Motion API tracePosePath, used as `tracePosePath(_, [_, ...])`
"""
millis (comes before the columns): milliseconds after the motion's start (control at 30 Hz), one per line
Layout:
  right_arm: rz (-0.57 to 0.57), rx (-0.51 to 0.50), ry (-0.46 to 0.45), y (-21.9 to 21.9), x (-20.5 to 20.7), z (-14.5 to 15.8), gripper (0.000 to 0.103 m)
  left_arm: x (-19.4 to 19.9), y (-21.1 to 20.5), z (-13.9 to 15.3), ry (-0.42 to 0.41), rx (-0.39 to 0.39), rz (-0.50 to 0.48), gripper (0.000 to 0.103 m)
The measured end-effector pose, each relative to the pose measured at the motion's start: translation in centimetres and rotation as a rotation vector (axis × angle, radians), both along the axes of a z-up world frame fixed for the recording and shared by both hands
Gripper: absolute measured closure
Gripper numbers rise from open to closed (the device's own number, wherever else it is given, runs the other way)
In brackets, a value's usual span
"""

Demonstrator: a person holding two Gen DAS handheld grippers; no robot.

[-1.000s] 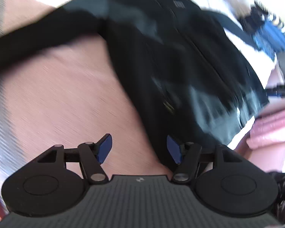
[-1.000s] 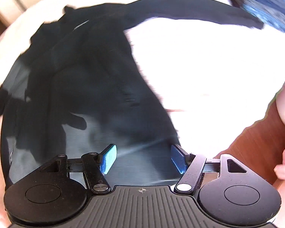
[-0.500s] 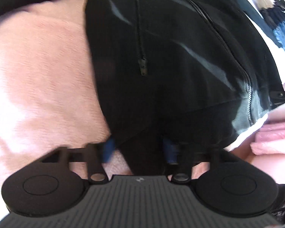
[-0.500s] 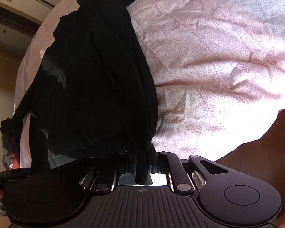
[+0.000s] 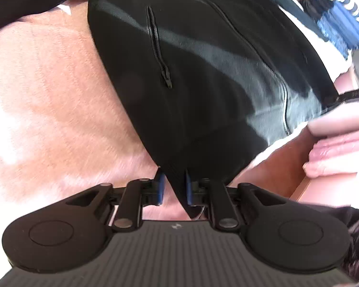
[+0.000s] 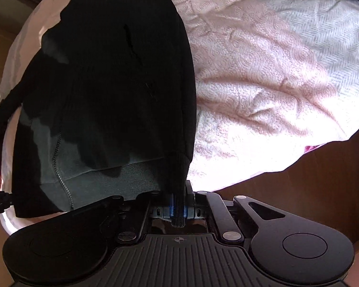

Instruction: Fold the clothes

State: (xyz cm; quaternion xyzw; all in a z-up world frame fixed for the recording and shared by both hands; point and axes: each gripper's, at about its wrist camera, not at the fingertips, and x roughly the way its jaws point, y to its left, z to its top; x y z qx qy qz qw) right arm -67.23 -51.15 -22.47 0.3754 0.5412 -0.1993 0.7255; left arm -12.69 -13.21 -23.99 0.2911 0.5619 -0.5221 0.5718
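Jacket (image 5: 203, 71) flat on bedspread (image 5: 47, 95), long axis running away from both grippers; left gripper (image 5: 174, 189) closing on one hem corner, right gripper (image 6: 178, 206) easing open yet pinching the other.

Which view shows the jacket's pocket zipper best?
The left wrist view. There the pocket zipper lies lit and sharp on the jacket, its pull visible at the lower end. In the right wrist view the jacket is mostly in shadow, and a pocket zipper shows only as a faint dark slit.
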Motion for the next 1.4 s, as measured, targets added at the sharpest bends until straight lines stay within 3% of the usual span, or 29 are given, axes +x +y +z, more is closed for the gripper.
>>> tracePosePath(33, [0.012, -0.037, 0.027, 0.6, 0.2, 0.6, 0.057, -0.1, 0.3, 0.5, -0.019, 0.012, -0.001, 0.085])
tracePosePath(67, [0.018, -0.078, 0.052, 1.0, 0.5, 1.2, 0.017, -0.1, 0.6, 1.0, -0.037, 0.024, -0.003, 0.085])
tracePosePath(100, [0.013, -0.12, 0.06, 1.5, 0.7, 2.1, 0.005, 0.2, 1.0, 1.9, -0.062, 0.027, 0.007, 0.081])
tracePosePath(133, [0.002, -0.154, 0.049, 1.9, 0.7, 3.0, 0.002, 0.4, 1.4, 2.8, -0.088, 0.03, 0.018, 0.078])
tracePosePath(167, [-0.008, -0.175, 0.041, 2.3, 0.9, 3.9, 0.002, 0.5, 1.7, 3.9, -0.12, 0.023, 0.039, 0.075])
tracePosePath(333, [-0.009, -0.194, -0.055, 3.7, 4.1, 7.8, 0.002, 1.9, 3.4, 9.5, -0.272, -0.039, 0.137, 0.038])
tracePosePath(467, [0.071, -0.222, -0.158, 5.5, 7.6, 11.2, 0.002, 4.2, 4.6, 13.1, -0.36, -0.117, 0.172, 0.026])
tracePosePath(567, [0.099, -0.282, -0.208, 8.1, 9.8, 13.6, 0.002, 6.2, 4.9, 14.5, -0.399, -0.177, 0.186, 0.025])
tracePosePath(733, [0.044, -0.396, -0.207, 12.3, 11.3, 15.8, 0.002, 11.0, 4.7, 15.3, -0.485, -0.246, 0.084, 0.023])
tracePosePath(933, [-0.136, -0.453, -0.135, 20.3, 13.4, 16.8, 0.002, 16.0, 5.4, 15.6, -0.556, -0.292, -0.171, 0.022])
tracePosePath(1133, [-0.17, -0.451, -0.038, 27.8, 16.2, 17.5, 0.002, 18.2, 6.9, 15.0, -0.499, -0.334, -0.219, 0.017])
tracePosePath(1400, [-0.193, -0.466, -0.073, 31.1, 17.6, 18.8, 0.002, 17.7, 7.3, 14.7, -0.443, -0.379, -0.217, 0.013])
